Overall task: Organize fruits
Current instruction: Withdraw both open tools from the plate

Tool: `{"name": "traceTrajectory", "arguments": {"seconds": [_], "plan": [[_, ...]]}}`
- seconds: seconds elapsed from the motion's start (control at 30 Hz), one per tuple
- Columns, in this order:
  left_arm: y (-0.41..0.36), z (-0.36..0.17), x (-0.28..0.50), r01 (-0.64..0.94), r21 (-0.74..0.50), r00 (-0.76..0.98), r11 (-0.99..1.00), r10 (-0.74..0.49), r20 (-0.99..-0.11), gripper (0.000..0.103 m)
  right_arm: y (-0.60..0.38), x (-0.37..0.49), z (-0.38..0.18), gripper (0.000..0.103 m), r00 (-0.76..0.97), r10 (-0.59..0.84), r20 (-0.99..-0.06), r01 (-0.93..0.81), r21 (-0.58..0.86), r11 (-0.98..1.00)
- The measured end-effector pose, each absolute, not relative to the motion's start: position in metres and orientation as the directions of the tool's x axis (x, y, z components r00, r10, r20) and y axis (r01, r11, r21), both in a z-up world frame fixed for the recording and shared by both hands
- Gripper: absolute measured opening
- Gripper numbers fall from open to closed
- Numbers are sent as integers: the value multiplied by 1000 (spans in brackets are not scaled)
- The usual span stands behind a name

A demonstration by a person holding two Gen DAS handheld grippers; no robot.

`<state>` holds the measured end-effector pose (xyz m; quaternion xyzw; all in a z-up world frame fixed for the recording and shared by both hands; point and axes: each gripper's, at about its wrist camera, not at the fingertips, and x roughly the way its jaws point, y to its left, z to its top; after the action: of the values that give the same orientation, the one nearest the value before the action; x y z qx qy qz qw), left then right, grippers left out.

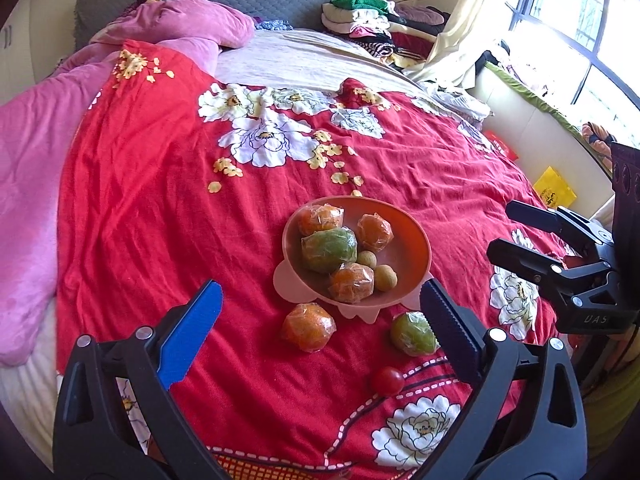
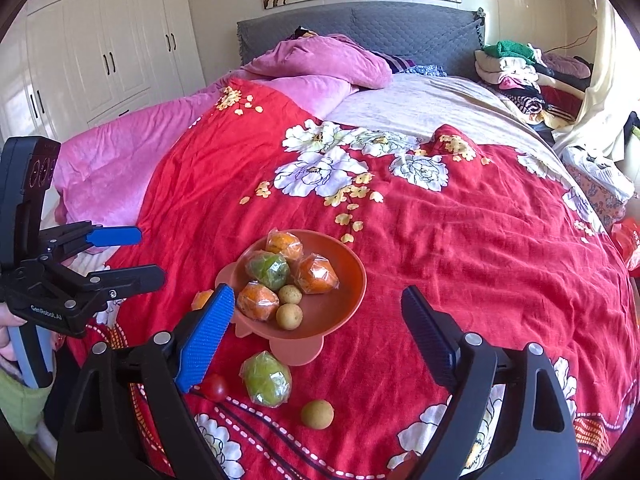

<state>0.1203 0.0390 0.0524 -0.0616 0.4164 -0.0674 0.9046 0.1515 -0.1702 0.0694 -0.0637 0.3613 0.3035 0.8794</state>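
A pink bowl (image 1: 412,240) (image 2: 344,276) sits on the red floral bedspread, holding several wrapped oranges, a wrapped green fruit (image 1: 330,249) (image 2: 268,269) and two small brown longans. On the bedspread in front of it lie a wrapped orange (image 1: 308,327) (image 2: 202,299), a wrapped green fruit (image 1: 412,334) (image 2: 267,379), a cherry tomato (image 1: 387,381) (image 2: 215,387) and a loose longan (image 2: 317,414). My left gripper (image 1: 320,304) (image 2: 150,254) is open and empty above the loose fruit. My right gripper (image 2: 320,308) (image 1: 498,228) is open and empty, just right of the bowl.
Pink quilt (image 1: 28,184) and pillows (image 1: 188,24) lie at the left and head of the bed. Folded clothes (image 1: 372,24) are stacked at the far right corner. A window and curtain (image 1: 472,28) stand to the right; white wardrobes (image 2: 100,52) to the left.
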Motion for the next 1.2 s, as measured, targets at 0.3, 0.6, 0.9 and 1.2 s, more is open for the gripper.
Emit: {"name": "traceTrajectory", "arguments": {"seconds": [0.3,0.6,0.9,1.2], "plan": [[35,54,110,80,-163,644,983,-176,-744,93,-183,140,69,87,562,476,-676,-571,100,815],[22,45,101,94,-153,627,984,-178,-759,93,-195,125,57,89,555,453,-698,-558,91,825],[11,35,90,110,-137,608,984,-176,-774,93,-196,115,43,90,543,438,-717,-563,76,823],[4,25,81,119,-136,591,984,-180,-786,93,-199,104,33,90,527,431,-732,-568,73,820]]}}
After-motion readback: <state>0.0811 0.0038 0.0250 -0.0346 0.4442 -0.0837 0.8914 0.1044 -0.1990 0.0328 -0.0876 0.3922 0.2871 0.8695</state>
